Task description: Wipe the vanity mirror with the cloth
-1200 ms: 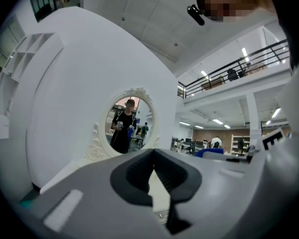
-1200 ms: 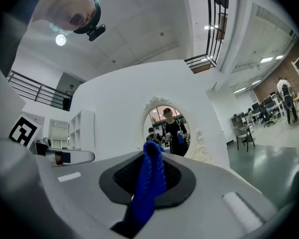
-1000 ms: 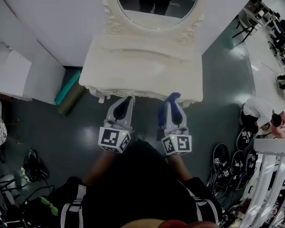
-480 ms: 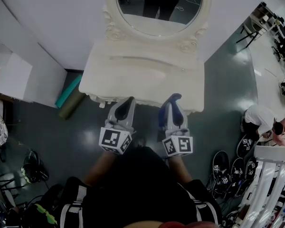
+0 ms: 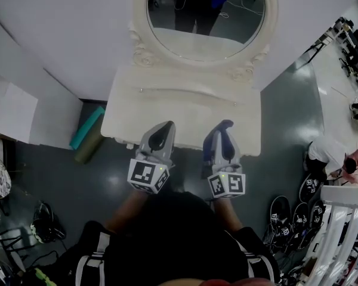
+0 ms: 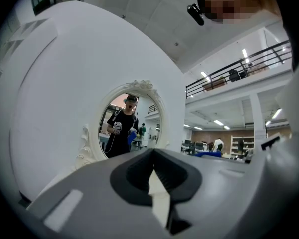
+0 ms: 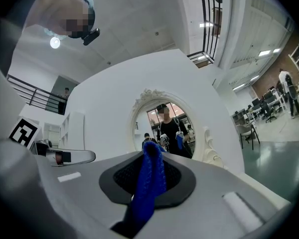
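The oval vanity mirror (image 5: 206,16) in its carved white frame stands at the back of a white dressing table (image 5: 185,109), and shows small and far ahead in the left gripper view (image 6: 131,126) and the right gripper view (image 7: 164,126). My right gripper (image 5: 225,126) is shut on a blue cloth (image 7: 149,180), which sticks out past its tips (image 5: 222,124). My left gripper (image 5: 167,126) is shut with nothing in it. Both hover over the table's front edge, well short of the glass.
A green roll (image 5: 86,127) leans by the table's left side. Cables and gear (image 5: 42,216) lie on the dark floor at left. At right a person (image 5: 328,154) crouches near black devices (image 5: 292,207) and a white railing (image 5: 340,219).
Both grippers have moved forward over the table's front edge toward the mirror, and the mirror and table sit lower and fuller in the head view.
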Motion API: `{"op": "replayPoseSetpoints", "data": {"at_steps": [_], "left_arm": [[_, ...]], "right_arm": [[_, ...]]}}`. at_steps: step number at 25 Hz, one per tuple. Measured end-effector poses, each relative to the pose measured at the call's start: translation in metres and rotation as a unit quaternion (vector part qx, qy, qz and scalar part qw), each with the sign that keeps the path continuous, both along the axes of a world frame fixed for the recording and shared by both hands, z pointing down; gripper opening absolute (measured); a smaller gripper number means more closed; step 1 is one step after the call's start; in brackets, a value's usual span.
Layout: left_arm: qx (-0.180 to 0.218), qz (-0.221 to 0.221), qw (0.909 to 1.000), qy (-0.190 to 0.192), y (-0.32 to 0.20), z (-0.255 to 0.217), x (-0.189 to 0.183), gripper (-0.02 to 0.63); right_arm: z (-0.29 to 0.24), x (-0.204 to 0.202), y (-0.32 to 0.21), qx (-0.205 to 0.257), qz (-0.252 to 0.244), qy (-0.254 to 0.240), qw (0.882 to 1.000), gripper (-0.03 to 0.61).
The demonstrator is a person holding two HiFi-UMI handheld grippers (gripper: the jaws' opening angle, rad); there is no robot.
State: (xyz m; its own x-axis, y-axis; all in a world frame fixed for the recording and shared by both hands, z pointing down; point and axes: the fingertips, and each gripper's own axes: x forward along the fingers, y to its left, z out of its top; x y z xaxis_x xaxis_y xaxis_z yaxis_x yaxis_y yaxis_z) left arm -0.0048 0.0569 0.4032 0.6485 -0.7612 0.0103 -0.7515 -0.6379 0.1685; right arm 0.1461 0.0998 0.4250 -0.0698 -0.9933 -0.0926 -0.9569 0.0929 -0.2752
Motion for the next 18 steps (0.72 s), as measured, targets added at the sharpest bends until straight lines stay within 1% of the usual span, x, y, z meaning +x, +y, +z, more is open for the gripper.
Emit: {"op": "replayPoseSetpoints", "data": {"at_steps": [7, 11, 18], "left_arm": [[0.008, 0.029, 0.9996, 0.004, -0.067, -0.013, -0.011, 0.009], [0.006, 0.051, 0.9986, 0.011, -0.092, -0.018, -0.011, 0.009], [0.013, 0.065, 0.9977, 0.014, -0.125, -0.029, 0.0, 0.009]], "right_arm": [[-0.012, -0.011, -0.059, 0.006, 0.033, 0.003, 0.999, 0.037], [-0.015, -0.012, -0.084, 0.011, 0.051, 0.002, 0.999, 0.037], [-0.022, 0.009, -0.117, 0.018, 0.077, 0.001, 0.997, 0.037]]}}
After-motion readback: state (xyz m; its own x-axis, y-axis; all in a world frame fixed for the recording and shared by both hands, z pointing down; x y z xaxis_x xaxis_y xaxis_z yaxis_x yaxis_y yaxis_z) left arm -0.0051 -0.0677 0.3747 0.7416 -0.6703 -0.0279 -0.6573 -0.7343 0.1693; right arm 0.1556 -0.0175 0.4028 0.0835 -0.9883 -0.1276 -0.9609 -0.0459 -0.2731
